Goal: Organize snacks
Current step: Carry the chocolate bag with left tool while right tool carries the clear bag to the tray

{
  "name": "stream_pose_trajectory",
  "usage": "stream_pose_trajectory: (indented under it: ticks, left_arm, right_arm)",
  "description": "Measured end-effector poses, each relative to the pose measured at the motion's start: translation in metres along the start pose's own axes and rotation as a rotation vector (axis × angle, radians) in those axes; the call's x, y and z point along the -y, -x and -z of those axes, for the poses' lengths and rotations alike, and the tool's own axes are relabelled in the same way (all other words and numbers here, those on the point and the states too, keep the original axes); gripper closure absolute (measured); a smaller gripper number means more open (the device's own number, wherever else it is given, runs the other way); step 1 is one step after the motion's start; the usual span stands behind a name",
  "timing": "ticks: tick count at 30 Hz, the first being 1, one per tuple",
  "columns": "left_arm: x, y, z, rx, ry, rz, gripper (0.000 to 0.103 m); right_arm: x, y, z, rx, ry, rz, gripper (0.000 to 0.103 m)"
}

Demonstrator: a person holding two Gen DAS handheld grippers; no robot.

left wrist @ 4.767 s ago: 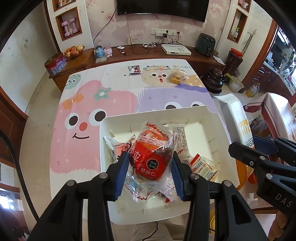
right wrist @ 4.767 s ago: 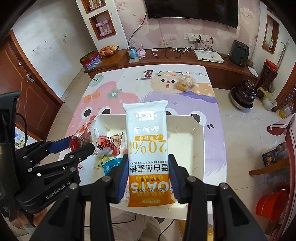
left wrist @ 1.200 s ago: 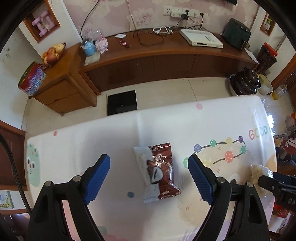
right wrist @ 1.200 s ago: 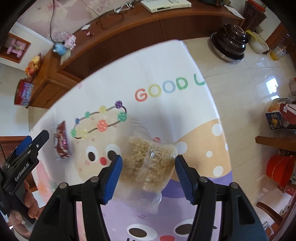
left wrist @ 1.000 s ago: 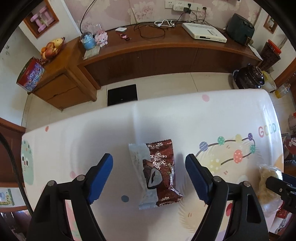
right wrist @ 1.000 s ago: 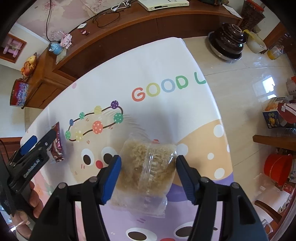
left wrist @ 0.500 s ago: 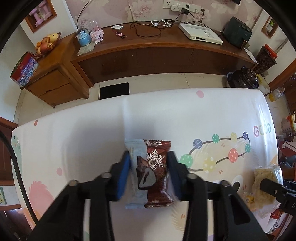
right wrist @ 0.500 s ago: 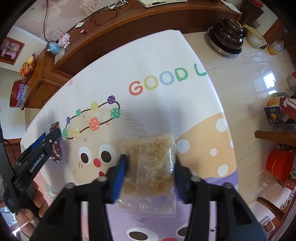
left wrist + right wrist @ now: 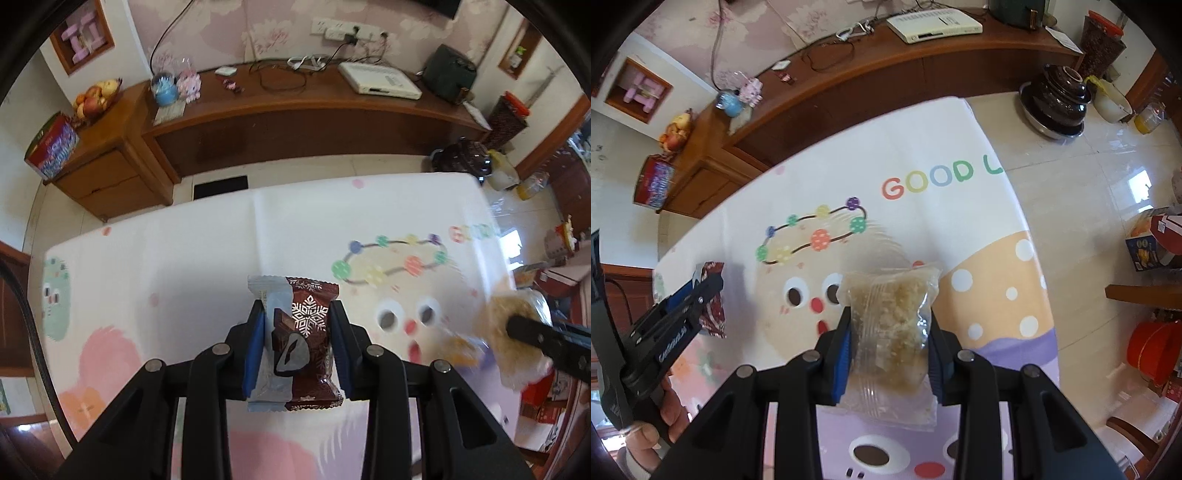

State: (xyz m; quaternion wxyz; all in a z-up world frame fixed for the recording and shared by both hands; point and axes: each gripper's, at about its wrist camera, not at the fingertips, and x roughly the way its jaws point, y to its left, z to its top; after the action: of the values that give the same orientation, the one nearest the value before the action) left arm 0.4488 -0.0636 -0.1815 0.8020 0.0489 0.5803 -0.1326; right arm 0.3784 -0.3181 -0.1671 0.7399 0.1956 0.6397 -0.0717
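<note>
Left gripper (image 9: 297, 345): points steeply down over the table; its jaws have just been closing and the blue pads now press both long sides of the chocolate snack packet (image 9: 303, 343).
Left hand (image 9: 646, 439): seen in the right wrist view at the near left, fingers wrapped round the black handle.
Chocolate snack packet: flat, glossy brown wrapper with a silver snowflake and a pale blue strip along its left side, crimped ends; long axis runs near to far along the gripper's fingers, far end sticking out past the pads, over the left part of the tablecloth (image 9: 184, 258).
Tablecloth: smooth, white, printed with cartoon faces, a ring of coloured dots and the letters "GOOD L".
Right gripper (image 9: 890, 343): also aimed steeply down; its jaws have just been closing and the pads now squeeze the clear bag (image 9: 892, 328) from both sides.
Clear bag: soft, crinkly transparent plastic holding pale, crumbly tan pieces; long axis near to far, far sealed edge beyond the pads, near edge drooping below them; it is over the right part of the tablecloth, beside the orange dotted patch.
Far side: a long brown wooden cabinet (image 9: 295, 122) against the wall.
</note>
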Motion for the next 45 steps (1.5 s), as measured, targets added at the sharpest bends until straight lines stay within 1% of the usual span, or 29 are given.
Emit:
stream_pose_trajectory:
  ticks: [2,6,7,8,9,11,12,14,18,21,25,29,31,32,33,35,37,41,45]
  left_arm:
    - [0.000,0.024,0.009,0.021,-0.015,0.010,0.071]
    - [0.004,0.078,0.035,0.067,-0.066,-0.021,0.071]
    - [0.004,0.094,0.044,0.074,-0.074,-0.031,0.071]
    - [0.005,0.107,0.053,0.079,-0.082,-0.032,0.071]
    - [0.005,0.118,0.062,0.083,-0.084,-0.027,0.071]
    - [0.007,0.144,0.080,0.085,-0.086,-0.011,0.071]
    - [0.009,0.155,0.090,0.085,-0.088,-0.006,0.071]
    - [0.016,0.178,0.117,0.088,-0.090,0.003,0.071]
    - [0.030,0.210,0.162,0.097,-0.082,0.022,0.071]
    - [0.038,0.230,0.195,0.115,-0.067,0.031,0.071]
    - [0.057,0.253,0.236,0.166,-0.075,-0.013,0.071]
    - [0.065,0.267,0.266,0.185,-0.041,0.008,0.070]
    - [0.068,0.270,0.279,0.191,-0.020,0.018,0.070]
    - [0.070,0.270,0.285,0.192,-0.014,0.021,0.070]
    - [0.072,0.270,0.288,0.190,-0.010,0.024,0.070]
    - [0.075,0.268,0.298,0.185,-0.002,0.028,0.070]
    - [0.079,0.266,0.307,0.181,-0.002,0.027,0.070]
    - [0.089,0.256,0.322,0.181,-0.017,-0.004,0.070]
    - [0.097,0.242,0.331,0.147,-0.024,-0.005,0.070]
  right_arm:
    - [0.000,0.016,0.009,0.020,0.010,-0.024,0.069]
    - [0.004,0.047,0.034,0.055,0.030,-0.062,0.069]
    - [0.005,0.064,0.050,0.076,0.043,-0.082,0.069]
    - [0.004,0.072,0.058,0.087,0.051,-0.087,0.069]
    - [0.004,0.072,0.058,0.087,0.051,-0.087,0.069]
    - [0.004,0.099,0.089,0.128,0.081,-0.106,0.069]
    - [0.004,0.099,0.089,0.128,0.081,-0.106,0.069]
    - [0.005,0.120,0.112,0.154,0.103,-0.134,0.069]
    - [0.005,0.157,0.158,0.226,0.151,-0.144,0.069]
    - [0.006,0.178,0.191,0.258,0.175,-0.170,0.069]
    - [0.012,0.196,0.232,0.277,0.195,-0.208,0.069]
    - [0.014,0.206,0.269,0.313,0.235,-0.185,0.069]
    - [0.016,0.207,0.285,0.313,0.240,-0.185,0.069]
    - [0.019,0.205,0.300,0.297,0.243,-0.200,0.069]
    - [0.019,0.205,0.300,0.297,0.243,-0.200,0.069]
    - [0.022,0.203,0.311,0.290,0.246,-0.202,0.069]
    - [0.022,0.201,0.321,0.290,0.259,-0.185,0.069]
    - [0.022,0.198,0.337,0.284,0.281,-0.166,0.069]
    - [0.022,0.193,0.344,0.272,0.291,-0.149,0.068]
